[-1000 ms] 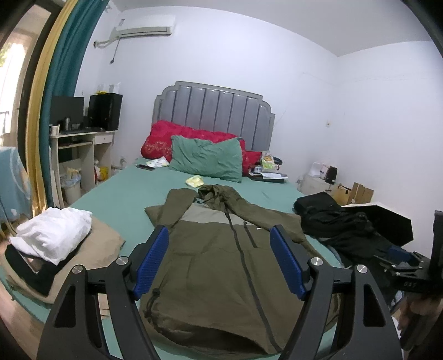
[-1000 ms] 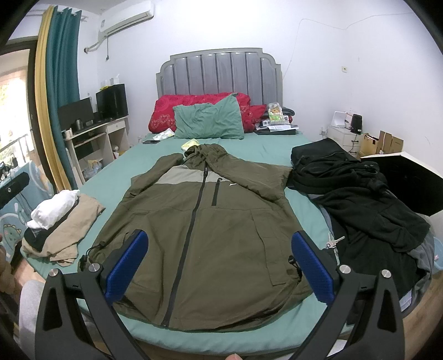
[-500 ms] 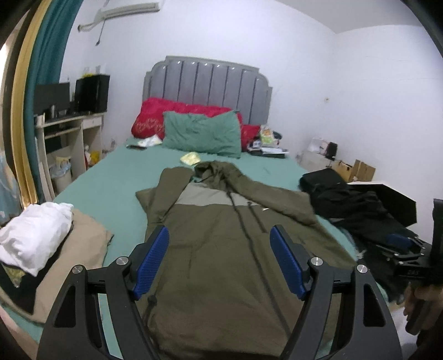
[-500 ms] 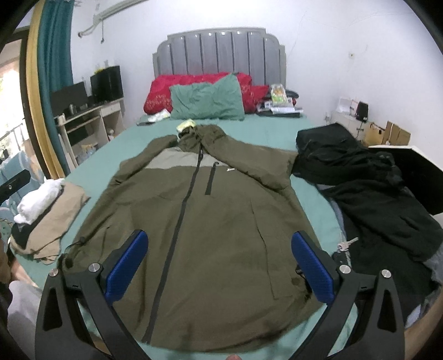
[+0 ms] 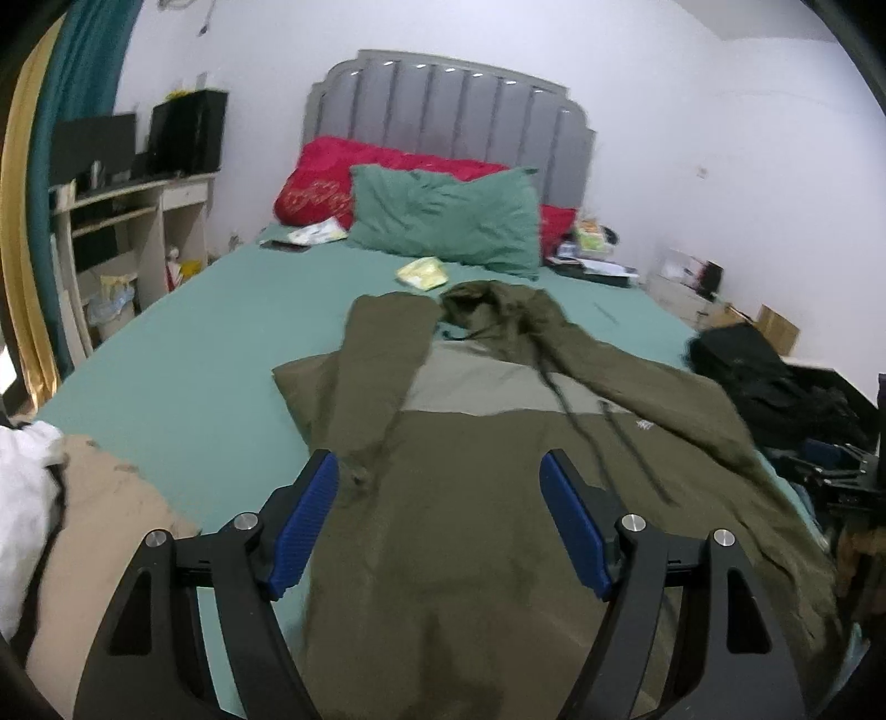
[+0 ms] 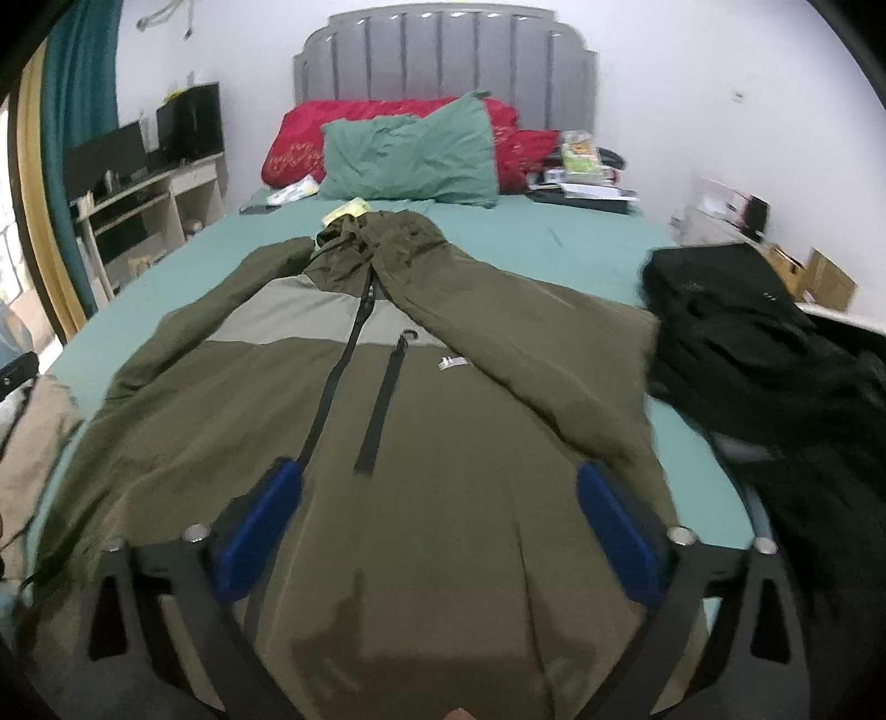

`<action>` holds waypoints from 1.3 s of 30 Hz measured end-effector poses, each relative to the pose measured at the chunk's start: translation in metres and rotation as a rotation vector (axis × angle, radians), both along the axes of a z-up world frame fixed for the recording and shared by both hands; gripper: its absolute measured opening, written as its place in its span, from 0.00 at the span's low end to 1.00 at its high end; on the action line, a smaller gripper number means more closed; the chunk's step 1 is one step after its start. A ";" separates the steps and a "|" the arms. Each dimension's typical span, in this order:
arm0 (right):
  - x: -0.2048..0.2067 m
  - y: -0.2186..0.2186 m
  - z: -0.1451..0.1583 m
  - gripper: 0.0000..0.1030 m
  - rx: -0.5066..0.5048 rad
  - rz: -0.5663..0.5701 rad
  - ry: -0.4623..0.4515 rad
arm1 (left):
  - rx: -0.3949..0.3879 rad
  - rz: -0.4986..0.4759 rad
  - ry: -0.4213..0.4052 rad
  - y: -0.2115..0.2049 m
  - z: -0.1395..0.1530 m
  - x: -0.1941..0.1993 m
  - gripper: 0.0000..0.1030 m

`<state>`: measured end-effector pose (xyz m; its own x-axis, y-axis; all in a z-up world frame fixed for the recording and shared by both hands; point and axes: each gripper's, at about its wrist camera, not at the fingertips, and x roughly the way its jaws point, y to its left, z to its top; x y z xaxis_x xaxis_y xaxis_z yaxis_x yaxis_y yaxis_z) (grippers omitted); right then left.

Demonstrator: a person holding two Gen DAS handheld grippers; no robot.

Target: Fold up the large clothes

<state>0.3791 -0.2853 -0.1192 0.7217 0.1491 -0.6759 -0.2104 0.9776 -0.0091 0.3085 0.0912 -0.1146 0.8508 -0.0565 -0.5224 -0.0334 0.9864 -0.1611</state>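
An olive green jacket (image 6: 443, 443) lies spread flat, front up, on a green bed (image 5: 183, 354). The left gripper (image 5: 437, 498) and the right gripper (image 6: 437, 515) both tilt downward over its lower half. Left fingers (image 5: 304, 526) released; right fingers (image 6: 260, 526) closing, gripping nothing.

We recorded a home bedroom: a bed (image 6: 581, 243) with teal sheet, grey padded headboard (image 6: 443, 52), red pillow (image 5: 321, 177) and teal pillow (image 5: 443, 221); a table (image 5: 138, 191) bearing monitor (image 5: 91, 147) and speaker; teal curtain (image 5: 77, 88); clothes heaped about.
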 end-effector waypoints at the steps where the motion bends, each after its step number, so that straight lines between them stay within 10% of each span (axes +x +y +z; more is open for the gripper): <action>1: 0.017 0.005 -0.006 0.82 -0.006 0.010 0.009 | -0.015 0.028 0.017 0.009 -0.007 0.010 0.76; 10: 0.169 0.057 -0.043 0.58 0.013 0.013 0.009 | -0.002 0.255 0.122 0.085 -0.050 0.017 0.76; 21: 0.307 0.121 -0.081 0.58 0.065 -0.098 0.060 | -0.061 0.230 0.179 0.111 -0.068 0.017 0.76; 22: 0.314 0.123 -0.082 0.52 0.070 -0.113 0.054 | -0.065 0.222 0.184 0.110 -0.067 0.017 0.76; 23: 0.321 0.124 -0.082 0.21 0.086 -0.115 0.051 | -0.072 0.209 0.176 0.108 -0.065 0.016 0.76; 25: 0.324 0.126 -0.075 0.05 0.067 -0.131 0.040 | -0.040 0.198 0.155 0.103 -0.061 0.015 0.76; 33: 0.243 0.170 -0.007 0.03 0.096 0.089 -0.026 | -0.070 0.203 0.144 0.103 -0.052 0.013 0.76; 39: 0.178 0.223 -0.031 0.03 0.126 0.197 0.110 | -0.068 0.208 0.128 0.102 -0.045 0.013 0.76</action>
